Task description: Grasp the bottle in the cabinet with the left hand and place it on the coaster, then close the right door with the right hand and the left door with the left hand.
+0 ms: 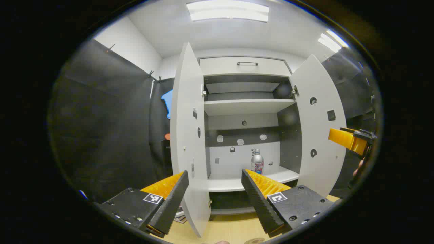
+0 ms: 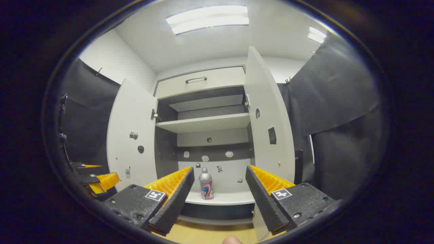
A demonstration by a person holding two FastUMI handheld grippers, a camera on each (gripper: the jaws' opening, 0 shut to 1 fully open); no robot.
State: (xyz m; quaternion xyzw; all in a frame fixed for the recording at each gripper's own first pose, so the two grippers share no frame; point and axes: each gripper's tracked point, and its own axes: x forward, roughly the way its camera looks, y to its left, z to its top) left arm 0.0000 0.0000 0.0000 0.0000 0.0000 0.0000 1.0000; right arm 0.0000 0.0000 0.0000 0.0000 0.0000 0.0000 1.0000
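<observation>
Left gripper (image 1: 214, 193): jaws standing wide apart, holding nothing, hovering in front of the open cabinet (image 1: 246, 66) and well short of it. Right gripper (image 2: 219, 189): jaws likewise spread, empty, waiting in front of the same cabinet. Bottle (image 1: 257, 162): standing upright on the lower shelf (image 1: 237, 184), toward that shelf's right end, set back from its front edge. Step in hand, by judgement: the reach for the bottle, not yet begun in earnest. Doing it well is calling for the left gripper to be travelling between the left door (image 1: 188, 135) and the right door (image 1: 318, 125) without brushing either, keeping level with the bottle's body, bringing one finger past each side and closing below the neck so the bottle is staying upright. Left gripper view: showing the left door edge-on and close, the right door's inner face, the right gripper at the far right margin, a strip of wooden table (image 1: 234, 230) below with a round disc at its near edge, possibly the coaster, too cut off to tell. Right gripper view: framing the bottle squarely between its own fingers, showing the left door's inner face, and catching the left gripper low at the left margin.
</observation>
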